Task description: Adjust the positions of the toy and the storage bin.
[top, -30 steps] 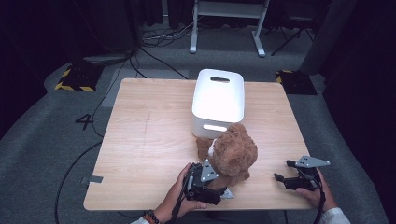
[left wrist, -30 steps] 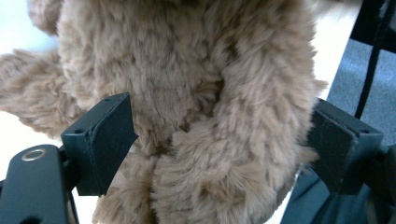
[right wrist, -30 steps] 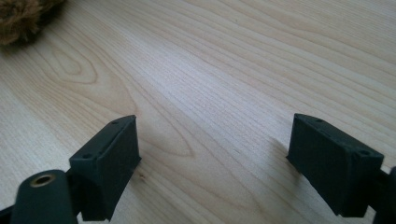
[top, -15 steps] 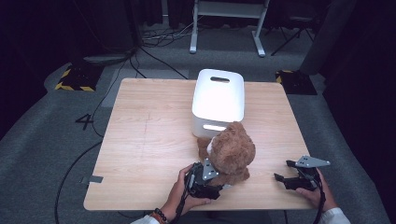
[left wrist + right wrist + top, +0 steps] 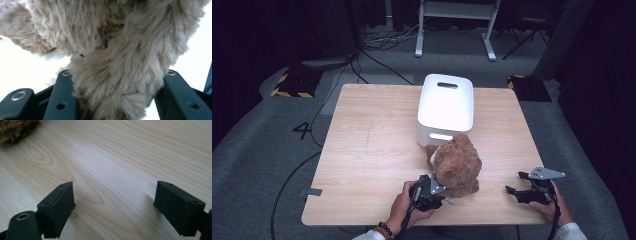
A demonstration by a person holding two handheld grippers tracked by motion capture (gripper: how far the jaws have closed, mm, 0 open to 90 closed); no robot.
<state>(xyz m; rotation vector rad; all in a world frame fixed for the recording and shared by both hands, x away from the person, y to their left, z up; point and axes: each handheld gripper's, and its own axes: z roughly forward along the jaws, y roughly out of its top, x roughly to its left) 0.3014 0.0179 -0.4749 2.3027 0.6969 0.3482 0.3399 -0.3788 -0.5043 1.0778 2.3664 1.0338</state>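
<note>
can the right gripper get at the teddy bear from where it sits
Probably yes: the right gripper rests open on the table, with bare wood between it and the teddy bear, which the left gripper already grips.

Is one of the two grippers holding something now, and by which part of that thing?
The left gripper has just been closing on the brown plush teddy bear, its jaws pressing a furry limb at the bear's near side. The right gripper stands open over the wooden table, holding nothing.
</note>
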